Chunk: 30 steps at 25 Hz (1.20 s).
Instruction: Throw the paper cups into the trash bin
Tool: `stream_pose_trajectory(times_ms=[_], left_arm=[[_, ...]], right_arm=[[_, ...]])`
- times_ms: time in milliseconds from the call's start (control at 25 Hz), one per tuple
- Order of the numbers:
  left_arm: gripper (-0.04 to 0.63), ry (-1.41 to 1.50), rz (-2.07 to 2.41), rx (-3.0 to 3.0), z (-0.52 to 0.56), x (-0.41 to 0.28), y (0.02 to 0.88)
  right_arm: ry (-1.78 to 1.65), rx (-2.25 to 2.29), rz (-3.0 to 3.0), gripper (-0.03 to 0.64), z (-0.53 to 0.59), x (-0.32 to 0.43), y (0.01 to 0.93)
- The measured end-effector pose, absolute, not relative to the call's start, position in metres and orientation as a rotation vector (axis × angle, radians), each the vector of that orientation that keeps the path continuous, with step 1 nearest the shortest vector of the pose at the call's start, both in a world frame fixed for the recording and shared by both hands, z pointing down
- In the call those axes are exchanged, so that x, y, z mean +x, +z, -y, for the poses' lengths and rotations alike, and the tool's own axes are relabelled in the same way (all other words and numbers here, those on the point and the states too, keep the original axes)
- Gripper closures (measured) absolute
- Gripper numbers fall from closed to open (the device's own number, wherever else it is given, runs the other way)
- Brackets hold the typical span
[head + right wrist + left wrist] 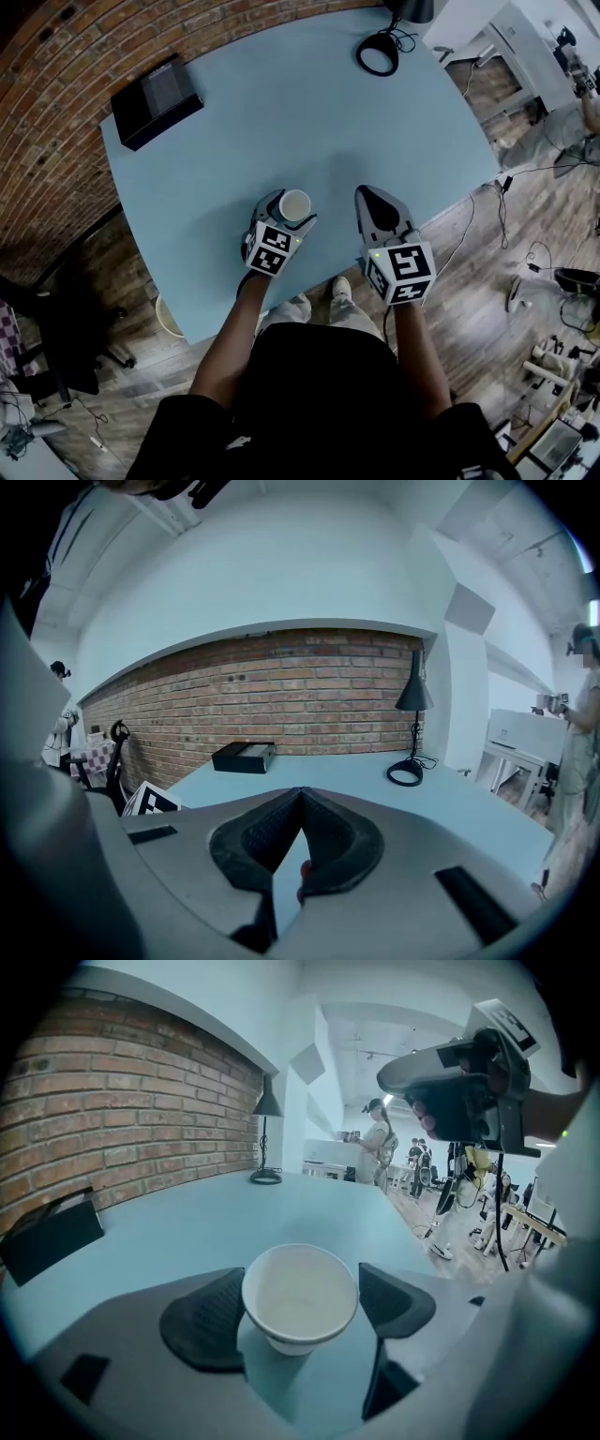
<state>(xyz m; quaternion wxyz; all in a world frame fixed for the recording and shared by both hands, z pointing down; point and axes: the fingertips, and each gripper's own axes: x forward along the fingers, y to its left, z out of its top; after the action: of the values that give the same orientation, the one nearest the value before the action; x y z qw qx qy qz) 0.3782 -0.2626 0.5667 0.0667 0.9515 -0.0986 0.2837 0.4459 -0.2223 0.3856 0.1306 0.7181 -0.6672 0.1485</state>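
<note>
left claw (300,1309) open around the upright paper cup (300,1290); right claw (300,799) closed tight.

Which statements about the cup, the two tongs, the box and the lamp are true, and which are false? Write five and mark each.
1. The paper cup stands upright on the table. True.
2. The right tongs are shut with nothing between the jaws. True.
3. The cup sits between the jaws of the right tongs. False: it sits between the open jaws of the left tongs.
4. The black box lies at the table edge nearest the person. False: it lies at a far corner, by the brick wall.
5. The lamp has tipped over. False: it stands upright at the far end of the table.
</note>
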Motion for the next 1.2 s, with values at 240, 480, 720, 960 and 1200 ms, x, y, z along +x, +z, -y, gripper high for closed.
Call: stream_pose_trajectory(times_ms=[240, 480, 720, 960, 1200], left_arm=[[0.236, 0.885, 0.295, 2.855, 0.258, 0.377, 0.569], [0.241, 0.872, 0.324, 2.861, 0.254, 0.375, 0.559], [0.241, 0.842, 0.363, 2.883, 0.247, 0.375, 0.542], [0.241, 0.790, 0.469, 2.875, 0.240, 0.369, 0.514], [0.241, 0.741, 0.582, 2.877, 0.232, 0.367, 0.486]], right_arm=[[0.431, 2.074, 1.954, 0.612, 0.221, 0.445, 0.385], [0.420, 2.067, 1.979, 0.612, 0.217, 0.446, 0.380], [0.405, 2.047, 2.021, 0.612, 0.212, 0.447, 0.371], [0.388, 2.014, 2.083, 0.612, 0.209, 0.446, 0.363], [0.360, 1.947, 2.166, 0.612, 0.204, 0.443, 0.351]])
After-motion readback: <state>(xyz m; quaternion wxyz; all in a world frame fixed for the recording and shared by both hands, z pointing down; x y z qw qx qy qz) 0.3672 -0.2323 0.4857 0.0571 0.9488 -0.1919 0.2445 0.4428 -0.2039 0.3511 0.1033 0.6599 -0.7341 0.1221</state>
